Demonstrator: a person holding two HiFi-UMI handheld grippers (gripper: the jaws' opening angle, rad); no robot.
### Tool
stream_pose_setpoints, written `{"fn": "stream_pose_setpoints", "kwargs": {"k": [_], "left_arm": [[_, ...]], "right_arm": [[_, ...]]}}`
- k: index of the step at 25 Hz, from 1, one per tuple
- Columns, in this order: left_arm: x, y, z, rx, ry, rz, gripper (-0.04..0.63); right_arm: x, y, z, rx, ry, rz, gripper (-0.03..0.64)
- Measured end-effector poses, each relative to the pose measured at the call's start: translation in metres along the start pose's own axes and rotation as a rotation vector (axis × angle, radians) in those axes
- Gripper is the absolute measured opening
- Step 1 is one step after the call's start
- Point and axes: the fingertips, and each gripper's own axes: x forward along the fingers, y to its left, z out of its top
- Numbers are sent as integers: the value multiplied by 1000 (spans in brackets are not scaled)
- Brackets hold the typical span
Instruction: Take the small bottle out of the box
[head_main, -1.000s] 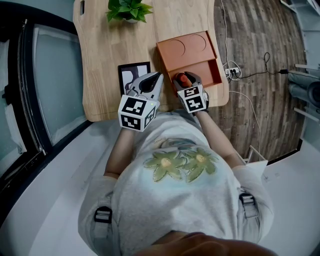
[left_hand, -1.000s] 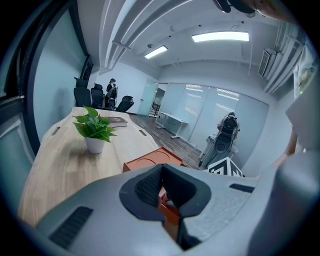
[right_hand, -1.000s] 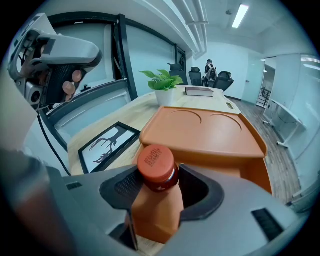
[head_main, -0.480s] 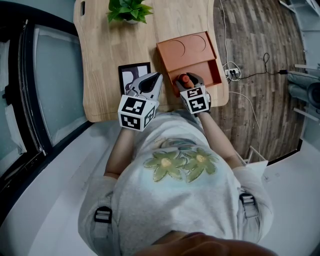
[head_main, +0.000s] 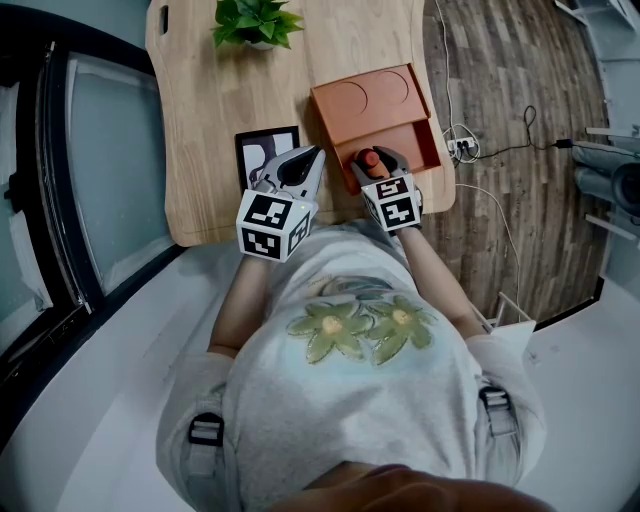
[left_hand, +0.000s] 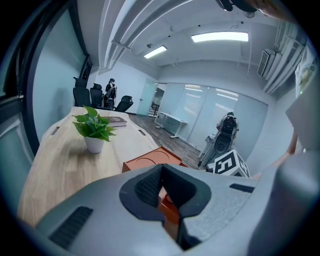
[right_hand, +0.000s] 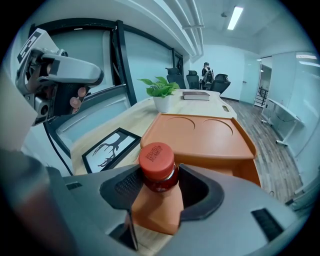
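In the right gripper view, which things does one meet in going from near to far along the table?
small bottle → box → potted plant → book

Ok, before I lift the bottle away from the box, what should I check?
1. Right gripper jaws closed on the small bottle: ok.
2. Grip sits just under the red cap, bottle upright: ok.
3. Bottle's base clear of the box: cannot tell, hidden below the jaws.
4. Left gripper jaws together, empty, beside the box: ok.
5. Bare table nearby for setting down: ok.
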Motion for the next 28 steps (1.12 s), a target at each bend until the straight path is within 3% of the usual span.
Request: {"fn": "stream_pose_setpoints", "kwargs": {"k": [28], "left_arm": [[-3, -2, -1, -3, -6, 8, 8]], "right_arm": [[-37, 16, 41, -24, -102, 49, 212]]}}
